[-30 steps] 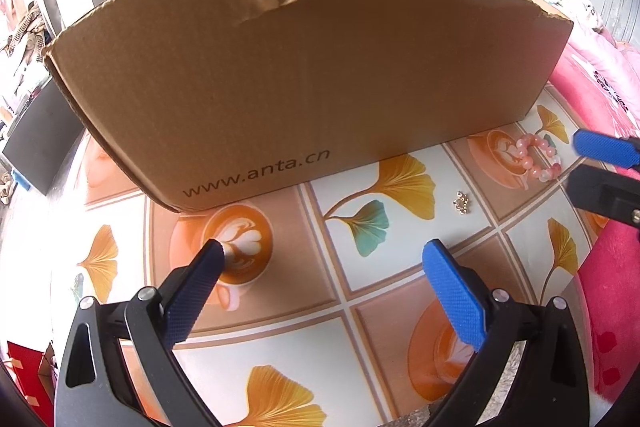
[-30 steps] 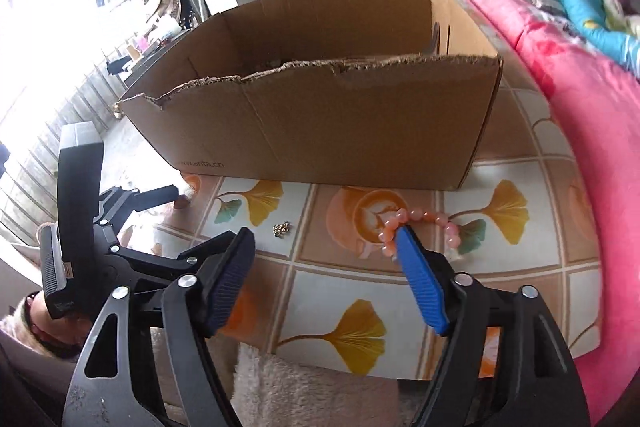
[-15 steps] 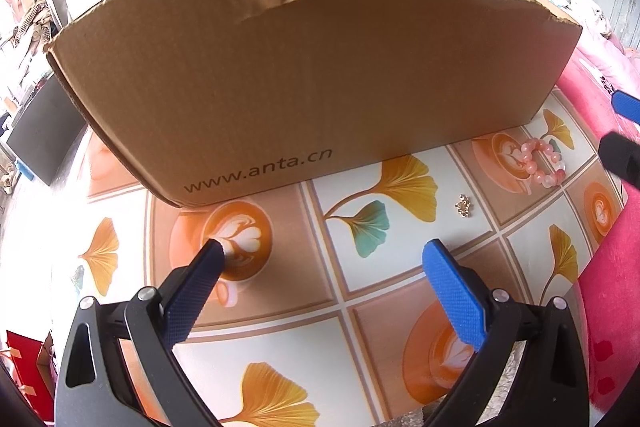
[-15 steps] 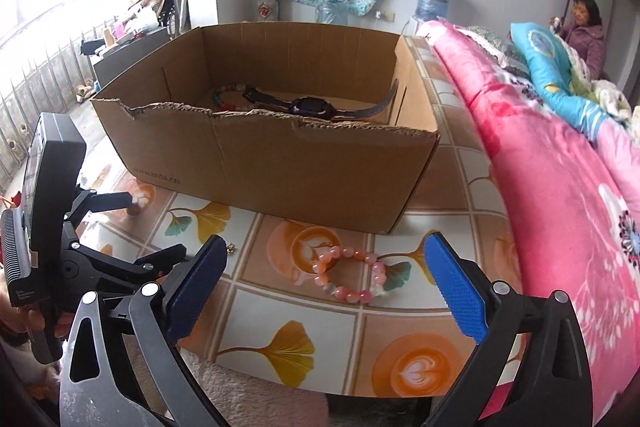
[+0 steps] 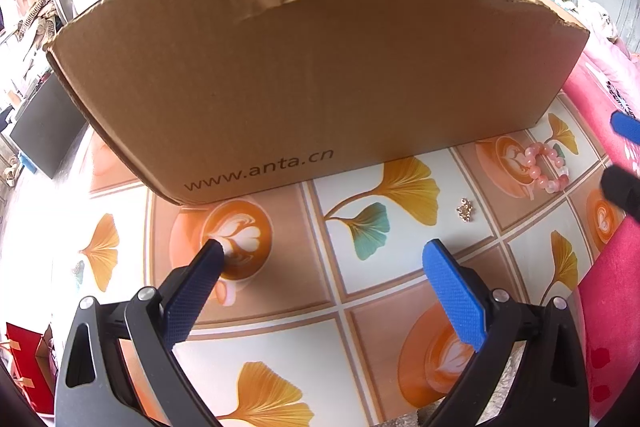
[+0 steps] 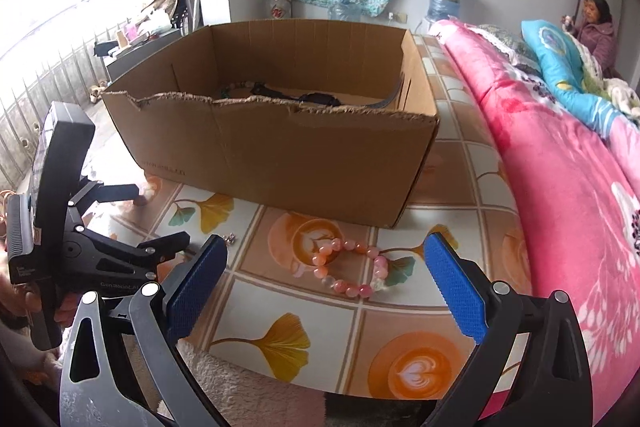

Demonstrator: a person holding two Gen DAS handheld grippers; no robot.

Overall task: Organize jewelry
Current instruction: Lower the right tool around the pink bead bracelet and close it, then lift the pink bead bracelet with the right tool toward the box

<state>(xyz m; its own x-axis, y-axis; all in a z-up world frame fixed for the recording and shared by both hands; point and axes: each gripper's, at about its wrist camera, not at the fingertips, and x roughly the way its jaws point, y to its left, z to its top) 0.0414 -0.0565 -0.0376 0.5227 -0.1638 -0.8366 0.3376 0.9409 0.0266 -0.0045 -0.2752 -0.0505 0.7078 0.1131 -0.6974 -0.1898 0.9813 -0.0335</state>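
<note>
A watch and beaded strand are lying inside the cardboard box [image 6: 280, 151]; the pink bead bracelet [image 6: 348, 271] and small gold earring [image 5: 465, 209] are waiting before it, with the right gripper [image 6: 326, 267] and the left gripper [image 5: 320, 267] both gaping empty.

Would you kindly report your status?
Left gripper and right gripper open, empty. Bracelet and earring on table, outside box. Nothing blocking.

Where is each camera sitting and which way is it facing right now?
Left wrist: on the left tongs, angled down at the cardboard box; the right tongs' tip shows at the edge.
Right wrist: on the right tongs, looking down at the pink bracelet; the left tongs and a hand show.
Shared: box, bracelet, small gold piece, tiled tablecloth.
</note>
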